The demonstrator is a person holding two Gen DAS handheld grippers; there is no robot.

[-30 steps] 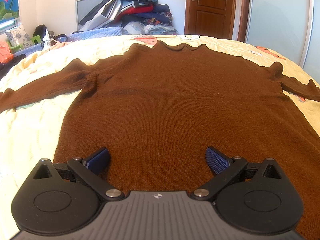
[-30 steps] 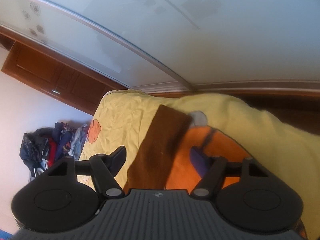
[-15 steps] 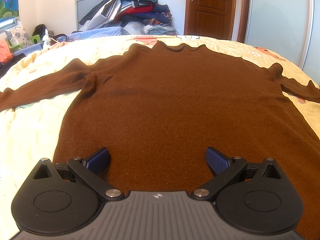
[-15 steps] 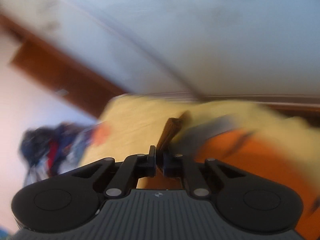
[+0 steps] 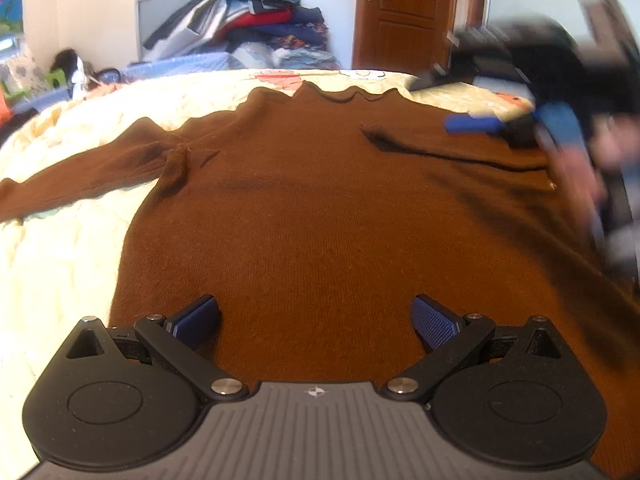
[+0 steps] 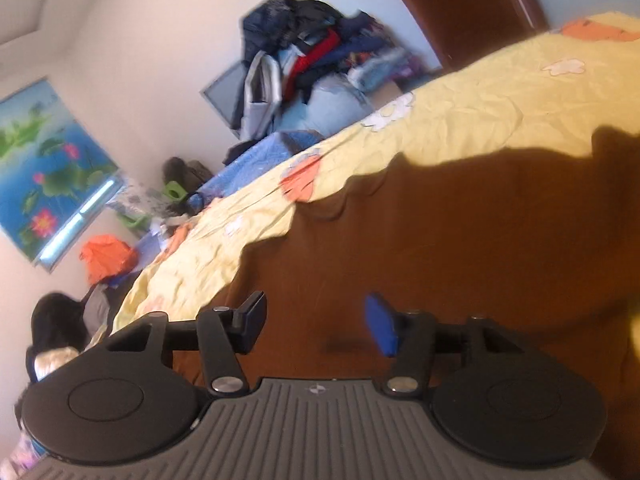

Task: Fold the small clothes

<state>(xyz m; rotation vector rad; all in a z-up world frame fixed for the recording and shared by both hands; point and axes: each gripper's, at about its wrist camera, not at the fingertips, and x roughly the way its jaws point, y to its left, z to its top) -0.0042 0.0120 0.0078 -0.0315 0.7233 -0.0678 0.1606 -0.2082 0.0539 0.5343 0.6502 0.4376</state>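
Folding the first sleeve point(image 5: 452, 152) across the brown sweater point(image 5: 320, 208) mid-frame on the bed point(image 5: 60, 248). Right gripper point(image 6: 316, 322) is opening, nothing between its jaws, blurred at right, probably just released. Left gripper point(image 5: 314, 322) is hovering spread over the hem. Next: far-left sleeve.

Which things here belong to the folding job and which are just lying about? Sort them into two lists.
Part of the job:
- brown sweater, spread on the bed, one sleeve folded across its chest
- left gripper, jaws open over the hem
- right gripper, jaws opening, nothing between them

Just lying about:
- yellow bedspread
- clothes pile
- wooden door
- lotus picture
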